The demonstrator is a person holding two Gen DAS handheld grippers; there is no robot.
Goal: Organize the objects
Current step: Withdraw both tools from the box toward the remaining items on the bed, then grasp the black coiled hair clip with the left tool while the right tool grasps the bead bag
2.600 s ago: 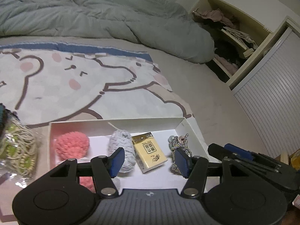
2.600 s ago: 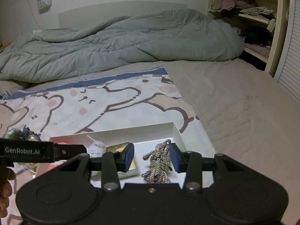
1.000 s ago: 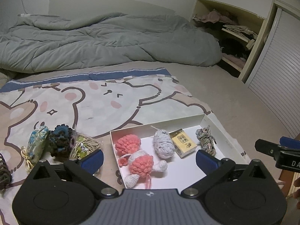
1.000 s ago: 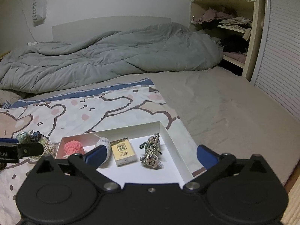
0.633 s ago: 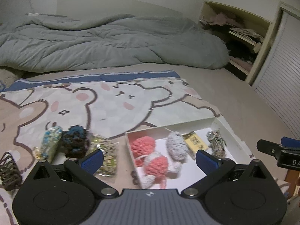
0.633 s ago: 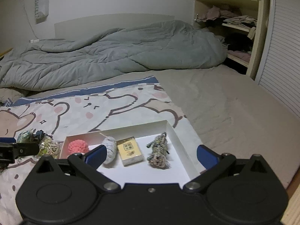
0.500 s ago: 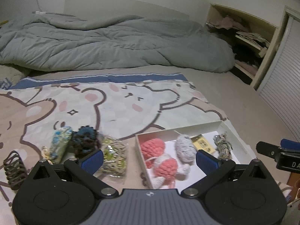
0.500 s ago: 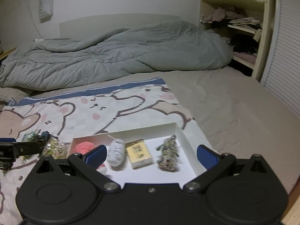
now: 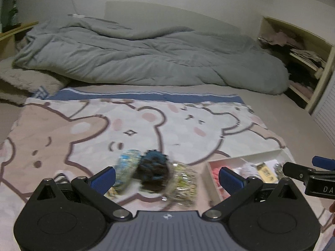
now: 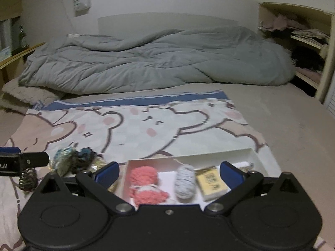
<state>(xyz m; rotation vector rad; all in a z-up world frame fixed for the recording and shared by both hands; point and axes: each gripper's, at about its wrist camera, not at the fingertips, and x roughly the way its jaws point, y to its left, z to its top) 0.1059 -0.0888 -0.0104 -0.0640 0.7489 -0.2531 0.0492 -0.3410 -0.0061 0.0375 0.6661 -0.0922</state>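
A white box [image 10: 254, 156] lies on the bear-print blanket and holds a pink crochet toy [image 10: 144, 181], a grey yarn ball [image 10: 185, 181], a yellow card pack [image 10: 211, 183] and a braided cord, mostly hidden behind a finger. My right gripper [image 10: 169, 173] hovers open above the box. My left gripper [image 9: 167, 178] is open over loose items left of the box [image 9: 211, 179]: a blue-patterned pouch [image 9: 126, 167], a dark blue-black crochet piece [image 9: 155, 172] and a bag of rubber bands [image 9: 184, 183]. A dark hair claw [image 10: 27, 179] lies further left.
The bear-print blanket [image 9: 146, 125] covers the near part of the bed. A rumpled grey duvet [image 10: 146, 62] fills the back. Open shelves with clothes [image 10: 303, 48] stand at the right, beside a slatted door [image 9: 326, 113].
Both grippers have swung left and opened wide. The left one moved off the box and now faces the loose items; the box has slid to the right in both views.
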